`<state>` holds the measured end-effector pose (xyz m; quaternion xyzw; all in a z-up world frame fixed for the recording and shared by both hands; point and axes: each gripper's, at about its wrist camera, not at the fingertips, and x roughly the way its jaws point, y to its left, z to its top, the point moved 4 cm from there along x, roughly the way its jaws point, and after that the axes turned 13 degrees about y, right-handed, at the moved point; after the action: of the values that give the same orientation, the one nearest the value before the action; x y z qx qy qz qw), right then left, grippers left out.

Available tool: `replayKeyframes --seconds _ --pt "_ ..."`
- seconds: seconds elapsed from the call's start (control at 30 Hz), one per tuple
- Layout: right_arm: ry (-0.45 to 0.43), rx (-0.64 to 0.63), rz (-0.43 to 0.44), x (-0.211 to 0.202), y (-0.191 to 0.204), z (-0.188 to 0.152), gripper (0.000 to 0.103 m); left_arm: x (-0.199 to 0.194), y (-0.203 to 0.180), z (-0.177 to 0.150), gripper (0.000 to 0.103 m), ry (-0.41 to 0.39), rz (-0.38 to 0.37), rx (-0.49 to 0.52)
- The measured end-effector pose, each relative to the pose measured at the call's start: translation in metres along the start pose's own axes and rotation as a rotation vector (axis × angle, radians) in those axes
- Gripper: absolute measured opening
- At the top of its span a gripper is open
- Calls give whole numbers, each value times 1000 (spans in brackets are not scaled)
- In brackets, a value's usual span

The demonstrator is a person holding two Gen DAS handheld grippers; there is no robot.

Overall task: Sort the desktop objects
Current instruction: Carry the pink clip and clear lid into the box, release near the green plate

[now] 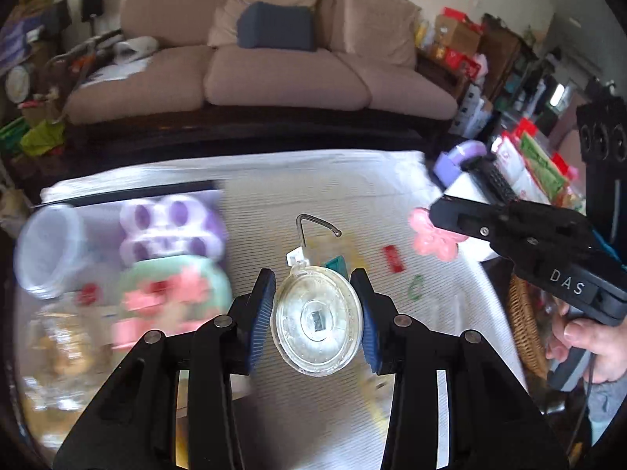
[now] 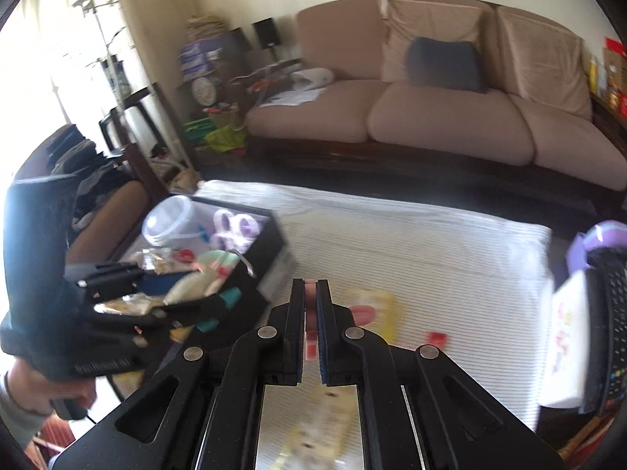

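My left gripper [image 1: 315, 313] is shut on a clear suction-cup hook [image 1: 315, 323], its metal hook pointing away, held above the white striped tablecloth [image 1: 352, 180]. My right gripper [image 2: 310, 325] is shut on a thin pink flower-shaped piece [image 2: 309, 313]; in the left wrist view that pink flower [image 1: 435, 237] sticks out of the right gripper [image 1: 431, 211] at the right. A black box [image 2: 270, 243] at the left holds a clear tub [image 2: 166, 219], a purple paw-shaped tray [image 1: 168, 223], a green item and snack packets.
On the cloth lie a red piece [image 1: 393, 258], a teal piece [image 1: 337, 264], a green ring [image 1: 415, 286] and yellow packets [image 2: 376, 309]. A purple tape holder [image 1: 458, 160], a remote [image 2: 611, 333] and a white box sit at the right. A sofa [image 1: 254, 62] stands behind.
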<state>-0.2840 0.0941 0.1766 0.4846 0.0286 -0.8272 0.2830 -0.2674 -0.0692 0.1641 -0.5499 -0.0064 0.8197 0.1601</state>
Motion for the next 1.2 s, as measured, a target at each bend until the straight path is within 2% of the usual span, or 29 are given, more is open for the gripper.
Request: replayKeyframes --seconds 0.17,0.27,0.4,0.5,0.63,0.73,0.77,0.83,0.9,1.2 --pt "35 -46 76 48 77 22 4 -17 98 -18 37 30 89 -108" --pt "69 -49 97 90 110 31 4 -12 135 -28 37 42 85 -149" --pt "145 -59 51 154 136 32 4 3 165 -47 37 67 68 -161" --pt "185 -71 -9 184 142 29 5 23 176 -51 37 91 82 -165" --pt "155 -92 -66 184 146 30 6 39 180 -57 38 107 76 -167" --pt "140 -107 -90 178 149 31 10 40 182 -59 38 96 77 -184" --pt "139 -110 -92 176 150 31 15 38 183 -59 40 90 75 -192" --pt "133 -119 -101 175 153 30 19 35 185 -58 57 84 81 -202" --pt "129 -130 -107 171 157 29 22 29 186 -59 61 72 71 -213" --pt "129 -125 -99 159 166 25 30 -2 188 -63 62 42 71 -243"
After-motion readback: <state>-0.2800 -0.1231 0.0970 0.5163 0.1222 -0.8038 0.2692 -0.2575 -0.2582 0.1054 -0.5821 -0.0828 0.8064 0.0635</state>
